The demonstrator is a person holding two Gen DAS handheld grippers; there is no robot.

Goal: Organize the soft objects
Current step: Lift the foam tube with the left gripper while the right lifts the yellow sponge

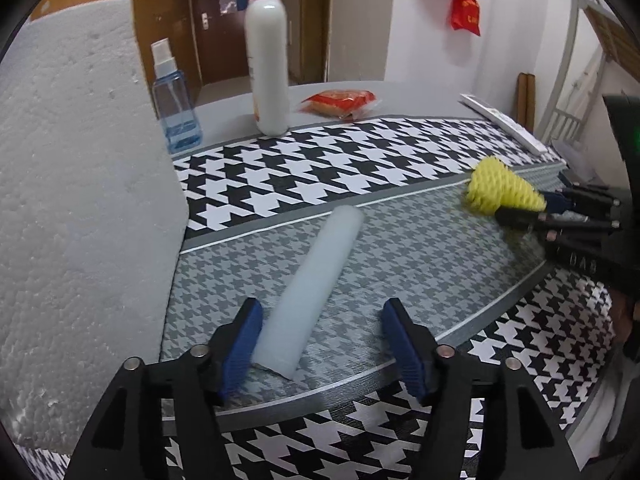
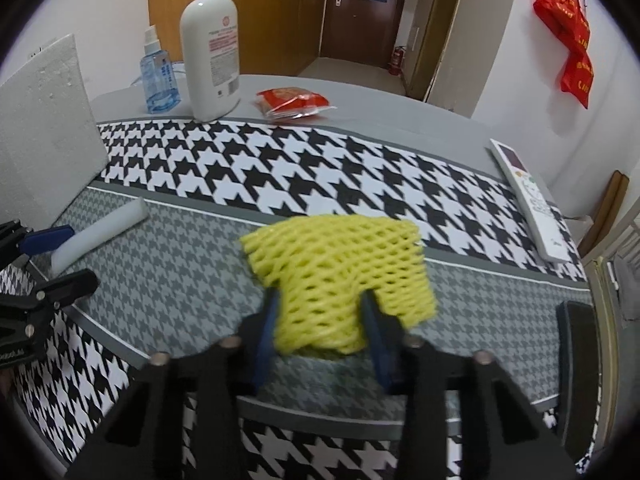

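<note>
The left tool [image 1: 320,344] stands spread around the white foam cylinder [image 1: 312,288], apparently touching one pad. The right tool [image 2: 320,336] pinches the yellow foam net sleeve [image 2: 340,276], blurred, its lower end hidden between the pads.

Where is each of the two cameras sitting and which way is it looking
Left wrist: on the left claw, looking down along its open fingers at the white foam tube; the right claw shows at the right edge.
Right wrist: on the right claw, facing the yellow foam net it pinches; the left claw shows at the left edge.
Shared: tube, net, houndstooth mat, lotion bottle.
</note>
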